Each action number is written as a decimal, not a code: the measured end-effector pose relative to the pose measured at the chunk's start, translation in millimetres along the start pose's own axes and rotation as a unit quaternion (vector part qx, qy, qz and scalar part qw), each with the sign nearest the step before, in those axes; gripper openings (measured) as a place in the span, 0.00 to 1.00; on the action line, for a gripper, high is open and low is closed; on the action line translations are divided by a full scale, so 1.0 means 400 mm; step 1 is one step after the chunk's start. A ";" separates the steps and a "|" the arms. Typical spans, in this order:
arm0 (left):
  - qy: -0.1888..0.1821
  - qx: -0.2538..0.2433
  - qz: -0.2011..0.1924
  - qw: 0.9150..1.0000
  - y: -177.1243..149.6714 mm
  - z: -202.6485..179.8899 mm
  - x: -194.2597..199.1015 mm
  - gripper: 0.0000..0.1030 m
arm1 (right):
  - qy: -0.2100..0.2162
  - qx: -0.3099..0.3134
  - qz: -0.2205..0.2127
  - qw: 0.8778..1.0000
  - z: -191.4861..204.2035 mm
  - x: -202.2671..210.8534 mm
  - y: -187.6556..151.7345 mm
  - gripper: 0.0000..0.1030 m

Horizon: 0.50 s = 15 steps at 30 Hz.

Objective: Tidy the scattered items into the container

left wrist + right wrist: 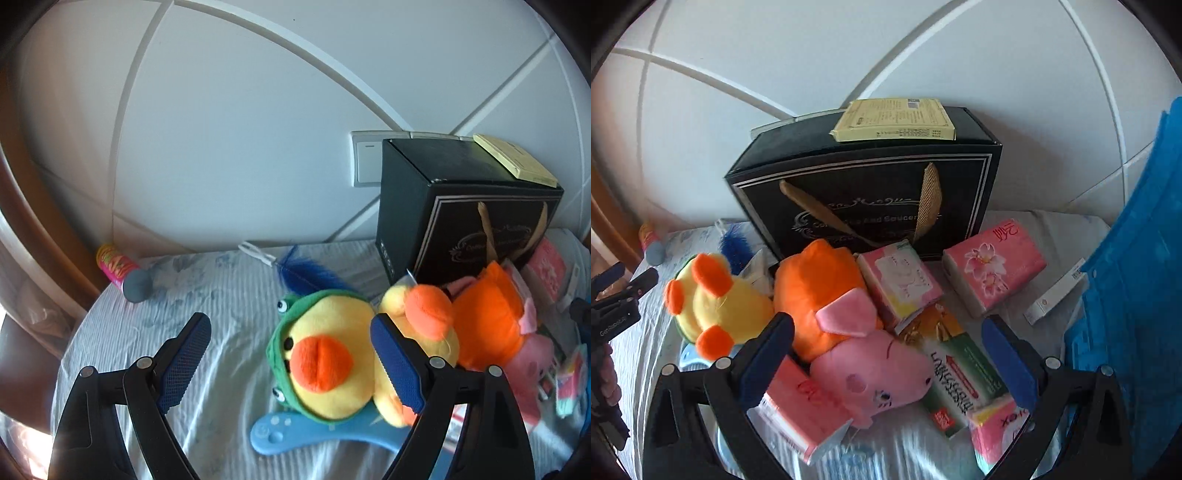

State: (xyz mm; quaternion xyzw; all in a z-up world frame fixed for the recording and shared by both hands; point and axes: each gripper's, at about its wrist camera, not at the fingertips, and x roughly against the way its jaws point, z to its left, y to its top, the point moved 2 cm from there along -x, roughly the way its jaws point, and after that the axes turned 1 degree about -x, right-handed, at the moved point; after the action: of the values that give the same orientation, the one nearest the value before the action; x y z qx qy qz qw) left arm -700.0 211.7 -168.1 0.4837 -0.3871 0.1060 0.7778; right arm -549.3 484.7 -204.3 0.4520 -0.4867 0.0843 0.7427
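Note:
A yellow duck plush in a green frog hood (325, 362) lies on the bed; it also shows in the right wrist view (716, 306). My left gripper (291, 354) is open, its right finger beside the duck, holding nothing. A pink pig plush with an orange body (857, 354) lies among pink tissue packs (993, 269) and a green-white box (960, 373). My right gripper (890, 354) is open above the pig. A blue plastic container (1137, 295) stands at the right edge.
A black gift box (871, 192) with a yellow packet (897, 120) on top stands against the wall. A pink tube (118, 267), a blue feather toy (306, 275) and a light blue plastic piece (291, 435) lie on the striped sheet. A wooden bed frame (33, 206) runs at left.

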 end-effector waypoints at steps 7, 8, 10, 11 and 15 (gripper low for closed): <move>-0.013 0.011 0.037 0.999 0.072 -0.062 -0.222 0.86 | 0.028 0.013 -0.003 1.000 -0.010 -0.218 0.073 1.00; -0.019 0.012 0.044 0.999 0.064 -0.072 -0.247 0.86 | 0.030 0.016 0.007 0.999 -0.004 -0.251 0.069 1.00; -0.043 0.021 0.076 0.996 0.034 -0.087 -0.292 0.86 | 0.052 0.011 0.062 0.997 0.010 -0.332 0.041 1.00; -0.065 0.032 0.093 0.993 0.015 -0.089 -0.305 0.86 | 0.073 -0.011 0.078 0.994 0.002 -0.351 0.031 1.00; -0.072 -0.007 0.085 0.994 -0.037 -0.113 -0.260 0.85 | 0.104 -0.034 0.089 0.990 0.003 -0.298 -0.023 1.00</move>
State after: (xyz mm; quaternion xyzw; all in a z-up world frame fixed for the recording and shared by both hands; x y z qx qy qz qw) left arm -739.9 263.6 -261.8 0.4499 -0.4827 0.1337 0.7394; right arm -605.9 516.0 -304.7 0.3705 -0.4480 0.1798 0.7936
